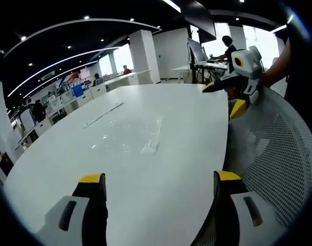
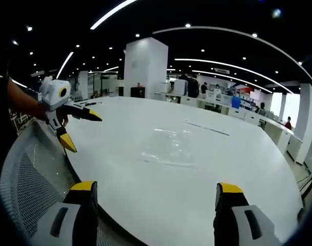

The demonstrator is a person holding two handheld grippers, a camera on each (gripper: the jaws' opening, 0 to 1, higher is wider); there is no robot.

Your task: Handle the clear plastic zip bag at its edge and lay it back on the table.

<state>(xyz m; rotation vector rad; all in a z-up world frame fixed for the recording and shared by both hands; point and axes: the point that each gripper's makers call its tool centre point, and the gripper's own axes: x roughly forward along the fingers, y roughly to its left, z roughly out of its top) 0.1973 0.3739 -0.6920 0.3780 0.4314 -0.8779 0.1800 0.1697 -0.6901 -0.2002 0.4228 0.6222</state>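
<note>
Clear plastic bag [image 1: 129, 132], lying flat on the white desk [image 1: 161, 169], near its middle and well apart from both grippers; in the right gripper view the bag [image 2: 168, 146] shows as a faint glossy sheet with a straight edge on the side nearest the camera. Left gripper [image 1: 158, 180]: yellow-tipped jaws spread wide, released, nothing between them, held over the desk's near edge short of the bag. Right gripper [image 2: 154, 188]: jaws likewise spread wide and released, over the desk edge on the opposite side of the bag. Each gripper also appears in the other's view, held by a hand beside the desk rim: right gripper [image 1: 230, 97], left gripper [image 2: 76, 128], both with jaws apart. Grey mesh chair back [image 1: 278, 159] stands just beside the desk edge, also seen at [image 2: 30, 184]. White pillar [image 2: 145, 66] stands beyond the desk.
</note>
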